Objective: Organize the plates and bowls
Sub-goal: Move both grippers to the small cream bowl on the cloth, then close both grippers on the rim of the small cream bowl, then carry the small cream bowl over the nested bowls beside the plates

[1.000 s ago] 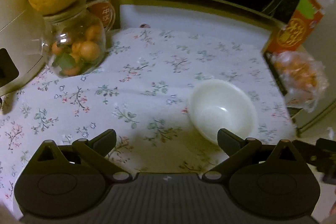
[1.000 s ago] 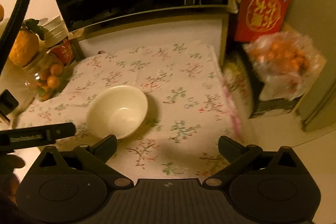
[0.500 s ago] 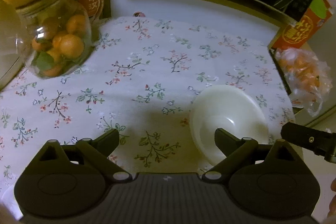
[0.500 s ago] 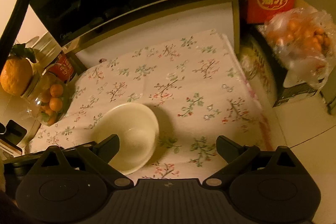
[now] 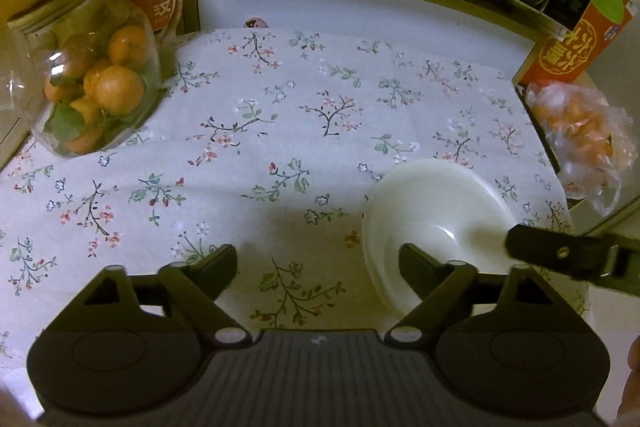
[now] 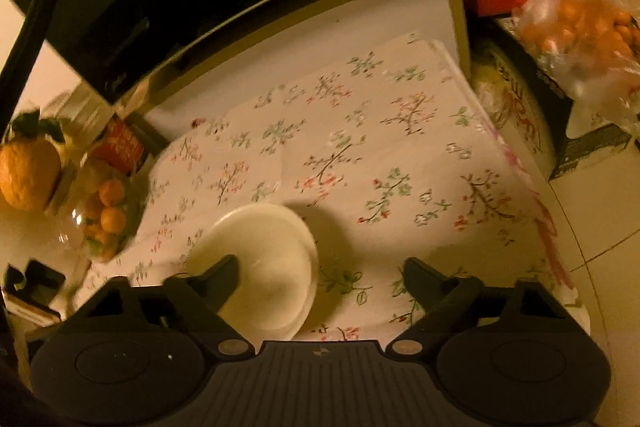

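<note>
Both tongs stand wide open and empty: from the left wrist, the left gripper (image 5: 318, 259) hovers low over the floral tablecloth (image 5: 280, 131), its right finger overlapping the near side of the white bowl (image 5: 436, 223), which sits upright toward the cloth's near right corner, while the right gripper's finger (image 5: 560, 257) reaches in at the bowl's right rim. From the right wrist, the right gripper (image 6: 320, 273) has its left finger over the bowl (image 6: 264, 259), whose doubled edge hints at two nested pieces. It looks stiff, smooth-glazed, slippery and breakable, so I would pinch the rim wall.
</note>
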`<state>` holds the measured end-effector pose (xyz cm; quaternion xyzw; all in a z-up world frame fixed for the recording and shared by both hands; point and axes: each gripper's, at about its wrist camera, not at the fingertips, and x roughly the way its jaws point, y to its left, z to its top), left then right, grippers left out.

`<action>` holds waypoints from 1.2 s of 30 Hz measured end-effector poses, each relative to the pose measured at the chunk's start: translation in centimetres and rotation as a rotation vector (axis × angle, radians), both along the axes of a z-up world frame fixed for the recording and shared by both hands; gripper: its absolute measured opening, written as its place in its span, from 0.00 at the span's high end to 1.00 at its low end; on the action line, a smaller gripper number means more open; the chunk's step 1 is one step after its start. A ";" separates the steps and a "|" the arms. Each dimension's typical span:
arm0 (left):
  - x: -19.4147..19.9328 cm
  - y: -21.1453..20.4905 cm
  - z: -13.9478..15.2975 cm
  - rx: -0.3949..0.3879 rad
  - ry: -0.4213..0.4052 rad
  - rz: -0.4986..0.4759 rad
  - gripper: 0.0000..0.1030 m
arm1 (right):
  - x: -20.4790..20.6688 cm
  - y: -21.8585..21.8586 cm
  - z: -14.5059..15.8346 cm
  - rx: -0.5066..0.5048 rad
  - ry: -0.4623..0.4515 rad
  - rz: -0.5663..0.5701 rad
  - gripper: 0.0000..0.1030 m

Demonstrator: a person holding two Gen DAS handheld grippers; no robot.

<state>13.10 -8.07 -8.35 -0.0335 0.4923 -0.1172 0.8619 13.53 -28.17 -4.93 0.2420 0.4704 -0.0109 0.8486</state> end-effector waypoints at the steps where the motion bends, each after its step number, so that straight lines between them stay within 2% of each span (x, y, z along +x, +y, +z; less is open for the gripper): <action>1: 0.0 -0.1 -0.1 -0.001 0.004 -0.004 0.30 | 0.1 0.4 -0.1 -0.007 0.006 0.012 0.33; 2: 0.1 -0.1 -0.2 -0.004 0.009 -0.007 0.36 | 0.2 0.7 -0.3 -0.011 0.016 0.017 0.37; 3: 0.0 -0.2 -0.4 -0.010 0.014 -0.008 0.39 | 0.3 0.9 -0.5 -0.010 0.028 0.020 0.45; 4: 0.0 -0.2 -0.5 -0.021 0.019 -0.008 0.46 | 0.4 1.1 -0.7 -0.007 0.040 0.022 0.54; 5: 0.0 -0.2 -0.6 -0.031 0.022 -0.009 0.54 | 0.4 1.1 -0.8 -0.007 0.049 0.022 0.58; 6: 0.0 -0.3 -0.7 -0.044 0.027 -0.009 0.56 | 0.4 1.2 -1.0 -0.011 0.058 0.022 0.64; 8: -0.2 -0.3 -1.0 -0.079 0.037 -0.006 0.76 | 0.4 1.4 -1.3 -0.018 0.067 0.025 0.72; 10: -0.4 -0.5 -1.0 -0.109 0.049 -0.018 0.89 | 0.2 1.4 -1.4 -0.011 0.071 0.027 0.84; 12: -0.8 -1.2 -0.5 -0.085 0.033 -0.032 0.90 | 0.0 1.6 -1.3 0.004 0.067 0.038 0.94; 16: -1.1 -1.5 0.0 -0.072 0.022 -0.036 0.90 | -0.2 2.4 -0.9 -0.038 0.068 0.055 0.93; 18: -1.2 -1.4 0.2 -0.080 0.026 -0.032 0.90 | -0.4 2.2 -0.8 -0.031 0.066 0.049 0.93; 25: -2.4 -2.0 1.7 -0.032 -0.033 -0.044 0.90 | -0.9 2.3 -0.1 -0.027 0.050 0.046 0.91; 36: -3.9 -1.9 3.6 -0.088 -0.057 -0.055 0.90 | -2.1 1.8 2.2 -0.037 0.022 0.026 0.91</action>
